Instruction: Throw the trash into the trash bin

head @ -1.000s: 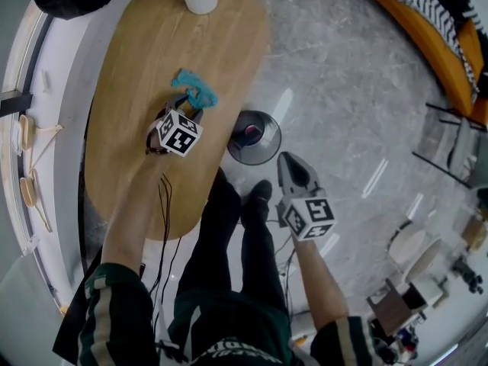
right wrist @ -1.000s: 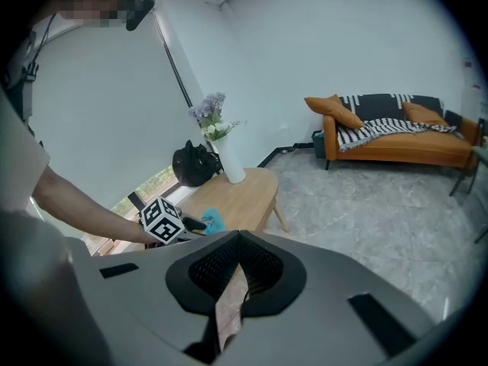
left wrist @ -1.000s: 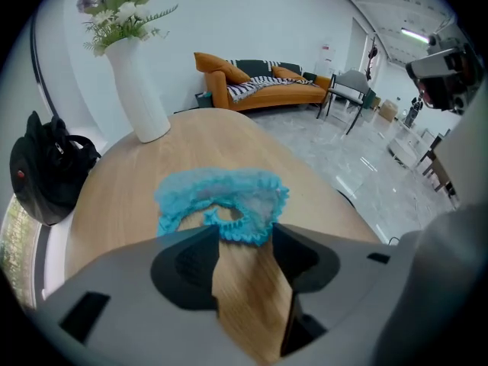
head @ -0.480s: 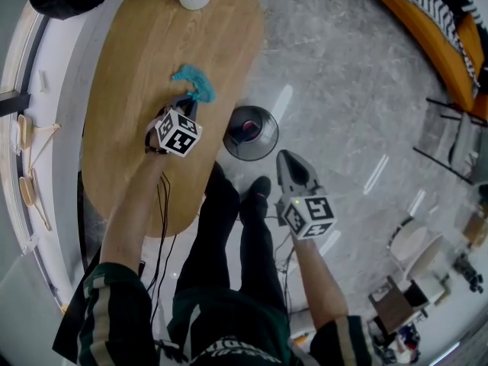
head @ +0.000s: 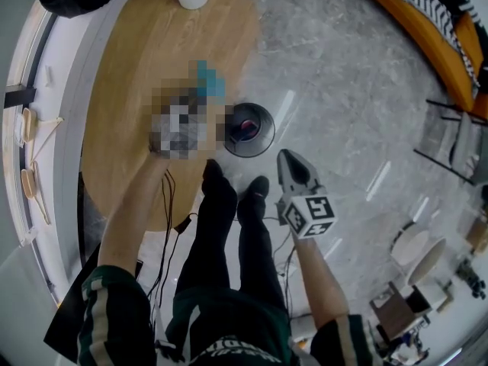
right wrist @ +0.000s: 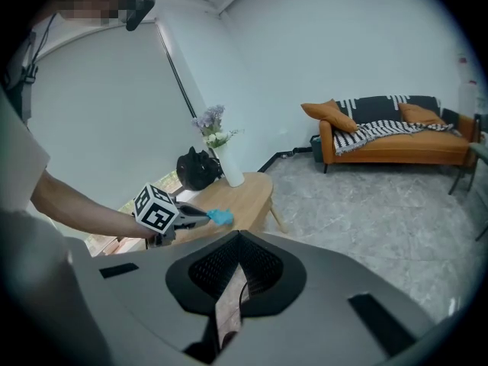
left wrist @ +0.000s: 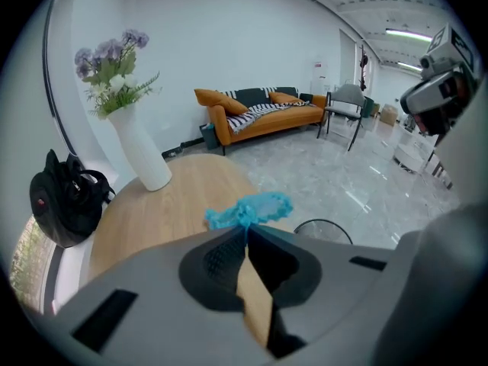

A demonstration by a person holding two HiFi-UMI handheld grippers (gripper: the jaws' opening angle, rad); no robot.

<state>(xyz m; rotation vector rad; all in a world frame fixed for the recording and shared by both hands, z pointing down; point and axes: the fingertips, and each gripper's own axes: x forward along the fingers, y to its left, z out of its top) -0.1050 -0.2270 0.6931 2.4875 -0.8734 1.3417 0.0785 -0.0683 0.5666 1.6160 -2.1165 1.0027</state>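
Observation:
The trash is a crumpled blue scrap (left wrist: pixel 252 210). My left gripper (left wrist: pixel 245 227) is shut on it; its jaws have just been closing with the scrap between them. In the right gripper view the left gripper (right wrist: pixel 204 215) holds the scrap (right wrist: pixel 222 217) in the air above the wooden table (right wrist: pixel 248 193). In the head view a mosaic patch covers that gripper, and the scrap (head: pixel 207 82) shows near the table's right edge. The round black trash bin (head: pixel 248 128) stands on the floor beside the table. My right gripper (head: pixel 293 166) is shut and empty over the floor, near the bin.
A white vase with flowers (left wrist: pixel 141 155) stands at the table's far end, with a black backpack (left wrist: pixel 65 200) to its left. An orange sofa (left wrist: pixel 259 113) and a chair (left wrist: pixel 347 105) stand by the far wall. The person's legs (head: pixel 236 212) are between table and right gripper.
My left gripper has shut on the blue scrap and lifted it off the table toward the bin side. The right gripper has shifted only slightly.

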